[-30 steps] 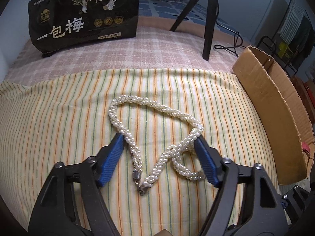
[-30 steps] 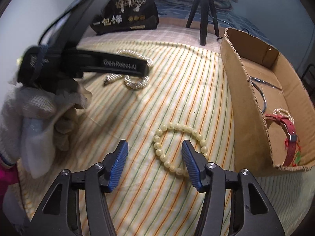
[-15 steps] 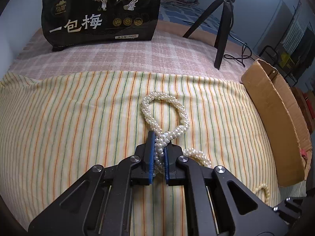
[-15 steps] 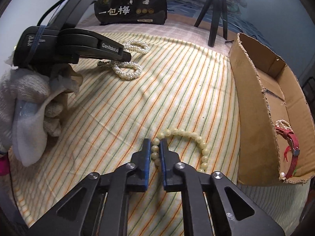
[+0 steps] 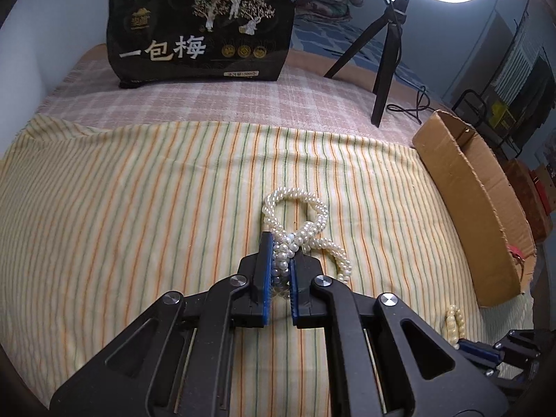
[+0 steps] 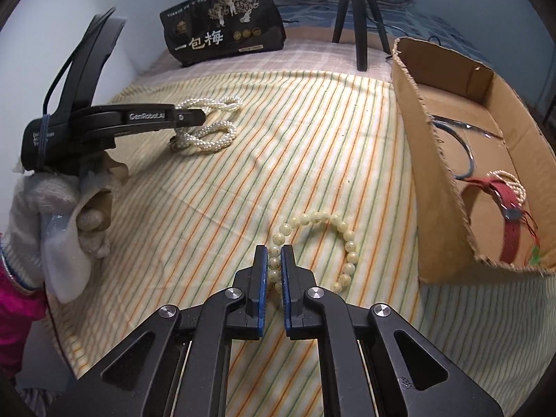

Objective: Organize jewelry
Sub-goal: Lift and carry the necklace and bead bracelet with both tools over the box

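White pearl necklace (image 5: pixel 302 229) is pinched in my left tongs (image 5: pixel 280 260); my right tongs (image 6: pixel 274 271) pinch the cream bead bracelet (image 6: pixel 333 239) on the striped cloth (image 6: pixel 312 139).

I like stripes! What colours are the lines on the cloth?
Orange and green stripes on a pale yellow cloth, clearest in the left wrist view.
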{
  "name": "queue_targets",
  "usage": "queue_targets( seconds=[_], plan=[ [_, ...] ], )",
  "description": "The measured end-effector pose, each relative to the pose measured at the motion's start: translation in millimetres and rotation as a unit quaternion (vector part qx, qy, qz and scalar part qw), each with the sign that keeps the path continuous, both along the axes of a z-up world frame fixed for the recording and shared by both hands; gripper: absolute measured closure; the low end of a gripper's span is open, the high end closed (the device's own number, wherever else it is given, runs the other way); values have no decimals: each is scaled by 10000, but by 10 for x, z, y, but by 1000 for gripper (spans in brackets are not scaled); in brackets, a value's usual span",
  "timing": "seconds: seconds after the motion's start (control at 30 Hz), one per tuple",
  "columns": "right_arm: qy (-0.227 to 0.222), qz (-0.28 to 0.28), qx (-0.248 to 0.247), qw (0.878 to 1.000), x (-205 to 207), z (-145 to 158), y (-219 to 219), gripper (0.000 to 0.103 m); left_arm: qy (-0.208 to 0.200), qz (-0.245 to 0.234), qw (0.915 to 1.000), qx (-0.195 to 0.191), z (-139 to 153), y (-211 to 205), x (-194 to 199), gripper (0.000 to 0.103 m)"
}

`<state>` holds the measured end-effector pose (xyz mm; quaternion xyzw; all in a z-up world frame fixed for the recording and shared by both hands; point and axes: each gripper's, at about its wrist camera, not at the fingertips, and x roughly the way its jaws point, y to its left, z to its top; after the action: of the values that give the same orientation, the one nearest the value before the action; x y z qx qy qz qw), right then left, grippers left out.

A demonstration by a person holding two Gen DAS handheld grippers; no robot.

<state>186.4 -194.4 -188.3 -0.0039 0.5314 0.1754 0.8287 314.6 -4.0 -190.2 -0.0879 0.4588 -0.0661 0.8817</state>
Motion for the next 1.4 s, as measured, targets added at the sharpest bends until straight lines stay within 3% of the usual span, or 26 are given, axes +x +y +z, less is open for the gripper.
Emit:
queue_targets(
  seconds=[0.83, 1.4],
  plan=[
    [-702, -146, 33, 9974, -388, 887, -368, 97, -739, -433, 9963, -33, 891, -318, -588, 97],
    [-1074, -626, -88, 9922, -361, 1186, -1022, 97, -1063, -921, 9901, 14, 1277, -977, -340, 97]
  ],
)
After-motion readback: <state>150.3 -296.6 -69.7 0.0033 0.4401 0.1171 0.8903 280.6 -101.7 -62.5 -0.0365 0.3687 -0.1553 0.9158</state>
